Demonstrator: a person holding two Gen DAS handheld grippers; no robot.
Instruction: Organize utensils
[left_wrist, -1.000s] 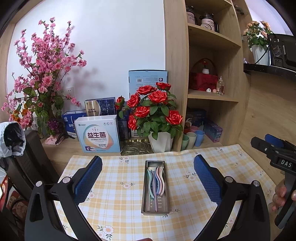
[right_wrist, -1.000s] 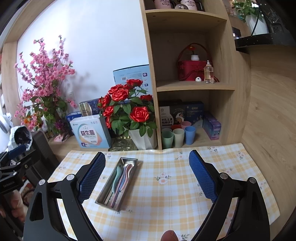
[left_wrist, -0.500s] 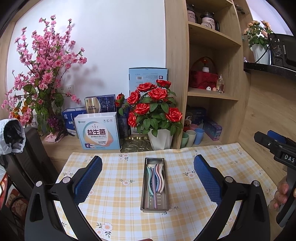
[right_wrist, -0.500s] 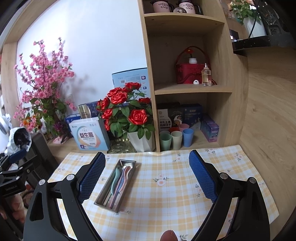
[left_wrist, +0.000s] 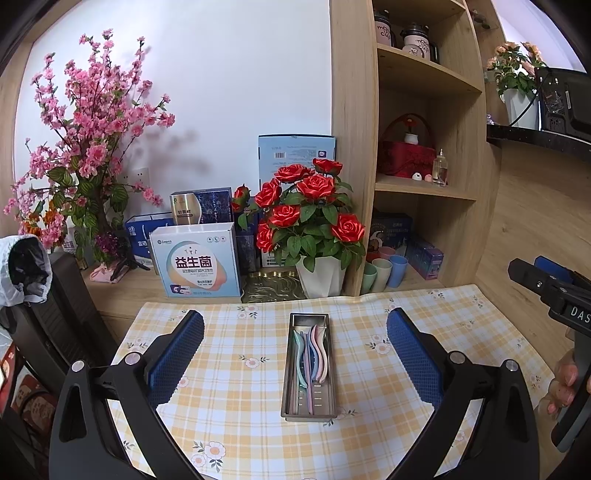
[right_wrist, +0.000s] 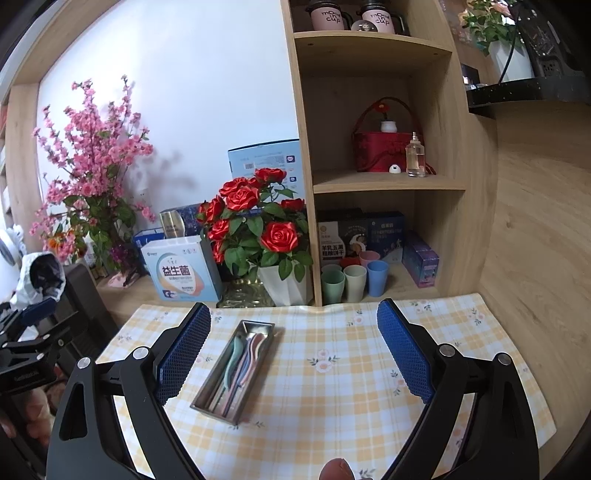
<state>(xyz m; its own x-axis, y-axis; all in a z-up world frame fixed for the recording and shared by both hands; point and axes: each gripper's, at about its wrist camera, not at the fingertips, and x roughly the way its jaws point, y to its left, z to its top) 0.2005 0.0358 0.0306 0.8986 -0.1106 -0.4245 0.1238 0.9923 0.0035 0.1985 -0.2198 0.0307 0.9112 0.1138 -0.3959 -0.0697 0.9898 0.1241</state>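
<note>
Stainless-steel utensil tray (left_wrist: 309, 369), oblong, lies on a yellow-check flowered tablecloth (left_wrist: 236, 398), lower centre of the left wrist frame; in the right wrist frame it sits left of centre, angled. Contents: pastel utensils (left_wrist: 310, 354) in green, blue and pink, laid lengthwise, handles and bowls overlapping; exact count not legible.

Left gripper (left_wrist: 295, 354): blue-padded fingers (left_wrist: 176, 354) spread wide apart, empty, held above the cloth with the tray between them in the frame. Right gripper (right_wrist: 293, 350): fingers likewise wide apart, empty, the tray just inside its left pad (right_wrist: 183, 354). A person's hand (left_wrist: 563, 384) on the right gripper's handle shows at the right edge of the left wrist frame.

Behind the cloth, middle of frame: red rose arrangement (left_wrist: 306, 214) in a white pot; white-and-blue probiotic box (left_wrist: 195, 262) to its left; pink blossom branches (left_wrist: 92, 147) at upper left. Wooden shelf unit (right_wrist: 369, 184) at right: pastel cups (right_wrist: 354, 280) on the bottom level, red basket (right_wrist: 384, 147) on the middle level, two mugs (right_wrist: 351, 16) on top.
</note>
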